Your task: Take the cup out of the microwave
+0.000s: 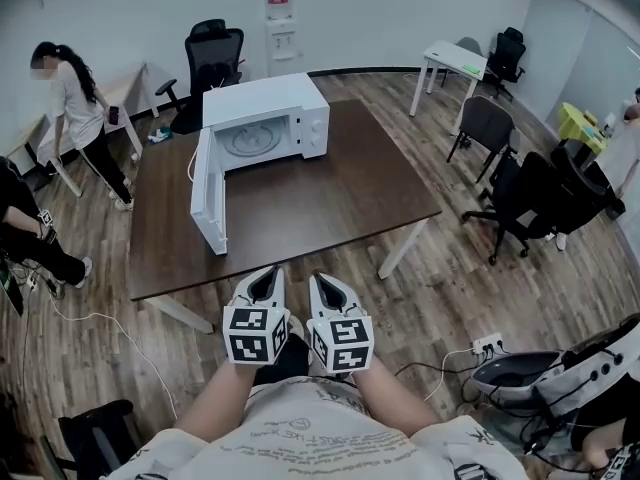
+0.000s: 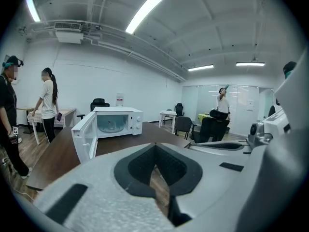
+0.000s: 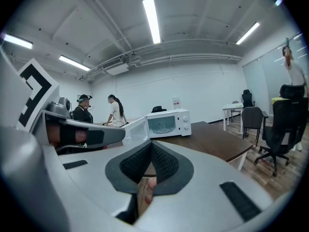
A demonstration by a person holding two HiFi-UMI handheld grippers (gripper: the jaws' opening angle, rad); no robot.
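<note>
Both grippers are drawn in close to my body. The left gripper (image 1: 268,273) has its jaws closed together on nothing, and so does the right gripper (image 1: 325,280). They sit well back from the near edge of the bench (image 1: 340,203).

The microwave (image 1: 265,103) stands at the far side of the bench. Its door (image 1: 207,203) is swung fully open towards me on the left. I cannot make out the cup with any certainty. Only the turntable (image 1: 250,140) shows plainly in the cavity.

My worry is a long reach across the bench:
- The left gripper could clip that door.
- Closing on a cup I can barely see could tip it.

Office chairs (image 1: 487,123) and a person standing (image 1: 75,98) are well clear.
</note>
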